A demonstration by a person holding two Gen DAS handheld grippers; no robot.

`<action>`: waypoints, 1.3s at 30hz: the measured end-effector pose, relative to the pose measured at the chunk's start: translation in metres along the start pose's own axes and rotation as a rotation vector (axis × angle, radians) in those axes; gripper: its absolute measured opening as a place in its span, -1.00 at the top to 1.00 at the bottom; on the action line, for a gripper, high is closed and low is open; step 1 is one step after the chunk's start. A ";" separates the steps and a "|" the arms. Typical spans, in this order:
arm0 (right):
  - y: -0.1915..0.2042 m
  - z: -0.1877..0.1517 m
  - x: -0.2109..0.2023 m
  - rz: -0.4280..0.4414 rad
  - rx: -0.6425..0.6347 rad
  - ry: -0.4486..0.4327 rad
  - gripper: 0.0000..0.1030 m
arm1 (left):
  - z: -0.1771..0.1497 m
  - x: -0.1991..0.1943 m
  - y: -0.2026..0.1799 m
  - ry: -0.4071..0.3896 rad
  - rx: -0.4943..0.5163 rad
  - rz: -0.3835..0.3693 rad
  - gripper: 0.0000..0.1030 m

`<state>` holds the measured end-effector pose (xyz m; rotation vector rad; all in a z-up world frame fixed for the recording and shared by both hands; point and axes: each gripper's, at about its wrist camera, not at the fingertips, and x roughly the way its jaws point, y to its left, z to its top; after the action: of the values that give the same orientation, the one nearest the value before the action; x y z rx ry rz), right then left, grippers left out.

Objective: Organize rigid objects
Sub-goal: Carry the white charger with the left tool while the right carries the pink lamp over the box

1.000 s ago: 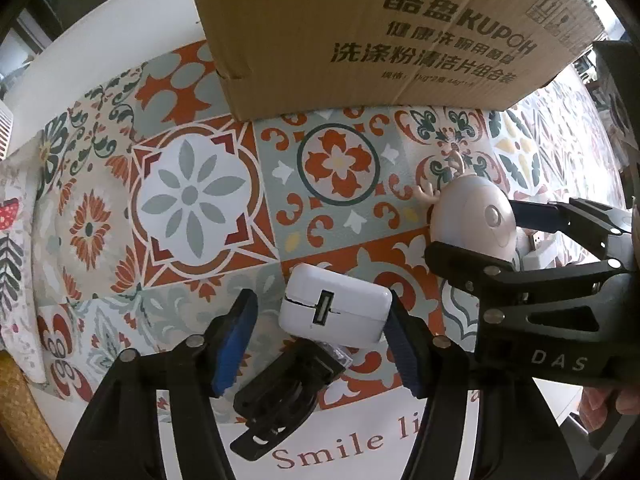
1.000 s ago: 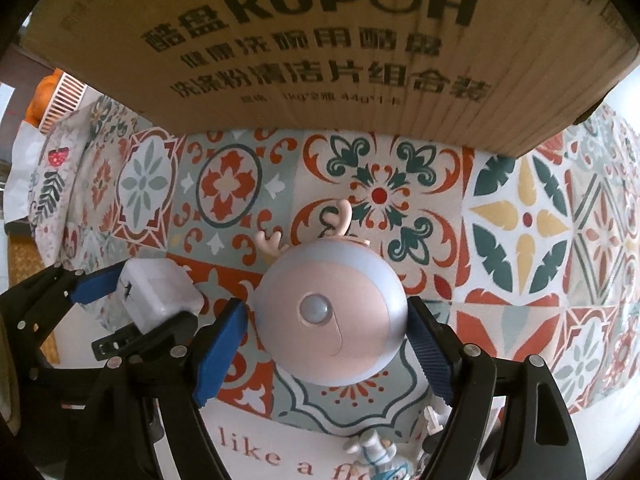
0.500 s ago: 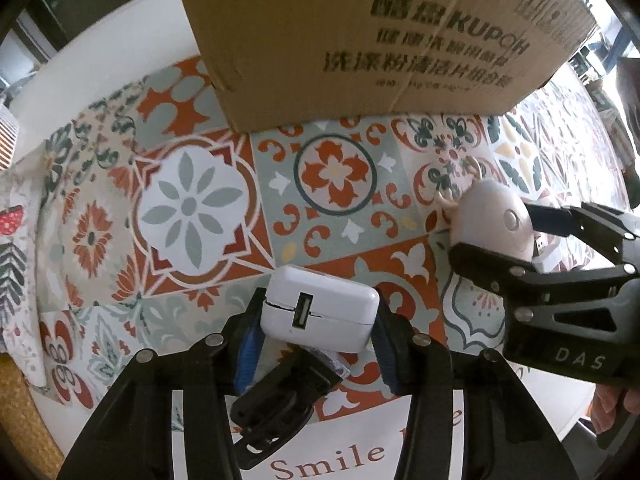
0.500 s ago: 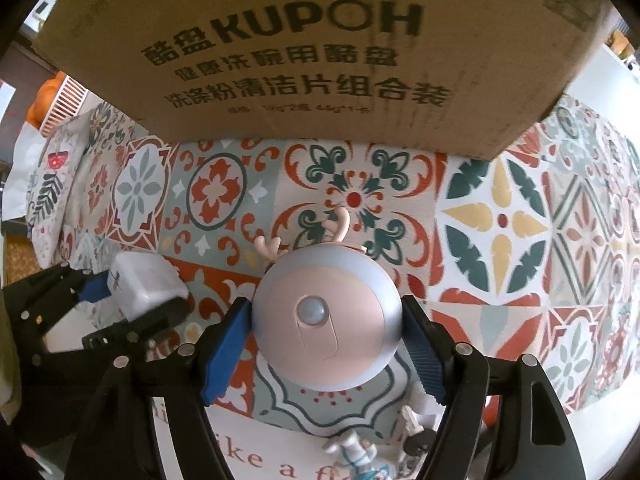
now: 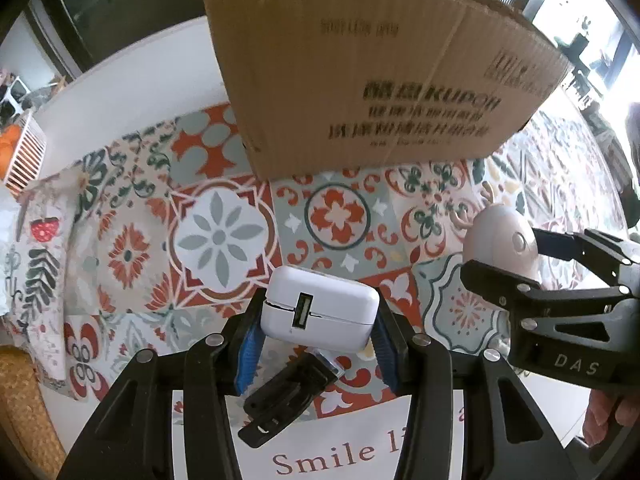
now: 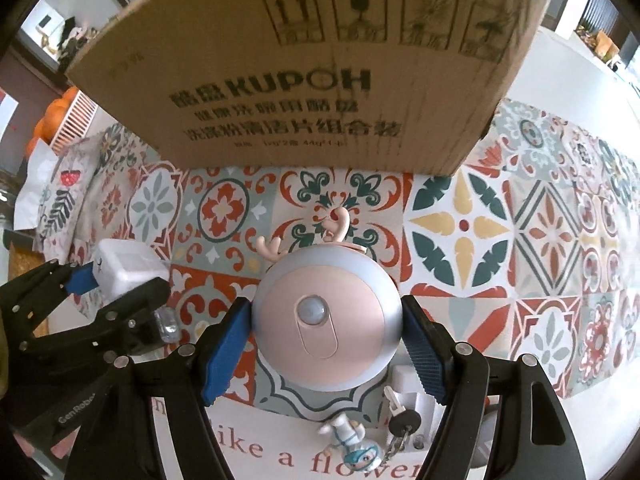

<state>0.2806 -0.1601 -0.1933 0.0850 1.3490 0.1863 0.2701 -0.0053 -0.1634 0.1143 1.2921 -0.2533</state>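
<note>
My left gripper [image 5: 316, 342] is shut on a white USB charger block [image 5: 320, 314] and holds it above the patterned tablecloth; the charger also shows in the right wrist view [image 6: 124, 268]. My right gripper [image 6: 326, 350] is shut on a round pink and silver gadget with small antlers [image 6: 326, 320], also lifted; it shows in the left wrist view [image 5: 502, 246] at the right. A brown cardboard box [image 5: 380, 72] printed KUPOH stands straight ahead of both grippers [image 6: 312, 68].
A black clip [image 5: 288, 396] lies under the left gripper. A small figurine keychain with a key [image 6: 360, 440] lies under the right gripper. A white crate of oranges [image 5: 20, 152] stands far left. A folded patterned cloth [image 5: 40, 248] lies at the left.
Both grippers closed on their objects and rose, pulling back, so the box's upper edge came into view. The charger and the round gadget left the cloth.
</note>
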 end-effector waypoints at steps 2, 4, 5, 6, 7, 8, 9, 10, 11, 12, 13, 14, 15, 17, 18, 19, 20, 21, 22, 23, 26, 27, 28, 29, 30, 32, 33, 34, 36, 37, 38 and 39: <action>-0.002 0.001 -0.010 0.001 0.001 -0.018 -0.44 | 0.003 -0.009 -0.002 -0.018 0.001 0.002 0.08; -0.003 0.003 -0.018 0.000 0.003 -0.037 -0.44 | 0.005 -0.014 -0.002 -0.043 0.003 0.008 0.08; -0.005 0.003 -0.024 -0.001 0.004 -0.048 -0.44 | 0.005 -0.017 -0.001 -0.055 0.005 0.007 0.08; -0.006 0.003 -0.030 0.000 0.008 -0.060 -0.44 | 0.007 -0.023 -0.002 -0.067 0.009 0.008 0.08; -0.008 0.003 -0.036 0.003 0.013 -0.075 -0.44 | 0.008 -0.026 -0.003 -0.080 0.012 0.005 0.08; -0.007 0.003 -0.042 0.006 0.017 -0.089 -0.44 | 0.008 -0.030 -0.004 -0.088 0.014 0.004 0.08; -0.007 0.004 -0.049 0.011 0.021 -0.107 -0.44 | 0.009 -0.034 -0.005 -0.102 0.015 0.005 0.08; -0.008 0.004 -0.055 0.014 0.026 -0.118 -0.44 | 0.009 -0.038 -0.005 -0.111 0.014 0.003 0.08; -0.010 0.004 -0.061 0.017 0.032 -0.131 -0.45 | 0.009 -0.042 -0.006 -0.121 0.012 -0.004 0.08; -0.010 0.005 -0.068 0.023 0.039 -0.146 -0.45 | 0.010 -0.046 -0.007 -0.132 0.012 -0.009 0.08; -0.011 0.005 -0.073 0.028 0.040 -0.156 -0.45 | 0.011 -0.050 -0.009 -0.141 0.011 -0.011 0.08; -0.008 0.006 -0.076 0.032 0.041 -0.165 -0.45 | 0.012 -0.054 -0.011 -0.152 0.011 -0.012 0.08; -0.009 0.007 -0.082 0.035 0.044 -0.177 -0.45 | 0.014 -0.059 -0.012 -0.165 0.010 -0.013 0.08; -0.012 0.007 -0.093 0.037 0.047 -0.199 -0.44 | 0.017 -0.068 -0.015 -0.184 0.013 -0.010 0.08; -0.011 0.008 -0.098 0.038 0.048 -0.211 -0.45 | 0.018 -0.071 -0.016 -0.192 0.015 -0.014 0.08; -0.012 0.009 -0.103 0.040 0.049 -0.221 -0.44 | 0.019 -0.075 -0.018 -0.199 0.019 -0.021 0.08; -0.013 0.010 -0.108 0.043 0.049 -0.229 -0.44 | 0.022 -0.080 -0.019 -0.207 0.021 -0.021 0.08; -0.014 0.011 -0.113 0.045 0.047 -0.240 -0.45 | 0.024 -0.084 -0.019 -0.217 0.023 -0.022 0.08; -0.014 0.012 -0.117 0.048 0.046 -0.248 -0.44 | 0.024 -0.088 -0.021 -0.226 0.025 -0.024 0.08; -0.015 0.013 -0.123 0.051 0.045 -0.255 -0.45 | 0.026 -0.093 -0.022 -0.236 0.025 -0.026 0.08; -0.018 0.018 -0.136 0.067 0.048 -0.272 -0.45 | 0.033 -0.106 -0.024 -0.266 0.026 -0.031 0.08; -0.019 0.019 -0.142 0.069 0.047 -0.282 -0.45 | 0.035 -0.110 -0.024 -0.275 0.027 -0.032 0.08; -0.004 0.023 -0.136 0.070 0.046 -0.291 -0.45 | 0.037 -0.114 -0.025 -0.283 0.028 -0.030 0.08; -0.004 0.025 -0.139 0.072 0.044 -0.297 -0.45 | 0.040 -0.117 -0.025 -0.291 0.029 -0.027 0.08; -0.001 0.027 -0.143 0.074 0.044 -0.307 -0.45 | 0.043 -0.121 -0.025 -0.301 0.029 -0.025 0.08; 0.000 0.031 -0.148 0.071 0.043 -0.322 -0.45 | 0.048 -0.127 -0.026 -0.313 0.030 -0.025 0.08; -0.001 0.034 -0.151 0.072 0.044 -0.332 -0.45 | 0.050 -0.129 -0.026 -0.317 0.029 -0.026 0.08; -0.001 0.036 -0.154 0.073 0.044 -0.338 -0.45 | 0.053 -0.131 -0.026 -0.322 0.027 -0.029 0.08; 0.000 0.041 -0.159 0.075 0.043 -0.352 -0.45 | 0.058 -0.136 -0.026 -0.331 0.027 -0.029 0.08; 0.000 0.043 -0.161 0.076 0.041 -0.357 -0.45 | 0.060 -0.138 -0.027 -0.335 0.029 -0.029 0.08; 0.000 0.044 -0.164 0.077 0.039 -0.362 -0.45 | 0.062 -0.139 -0.027 -0.339 0.031 -0.029 0.08; 0.000 0.047 -0.166 0.078 0.036 -0.367 -0.45 | 0.064 -0.141 -0.027 -0.343 0.032 -0.028 0.08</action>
<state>0.2917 -0.1882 -0.0233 0.1925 0.9842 0.2011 0.2876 -0.0283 -0.0088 0.0763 0.9499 -0.3031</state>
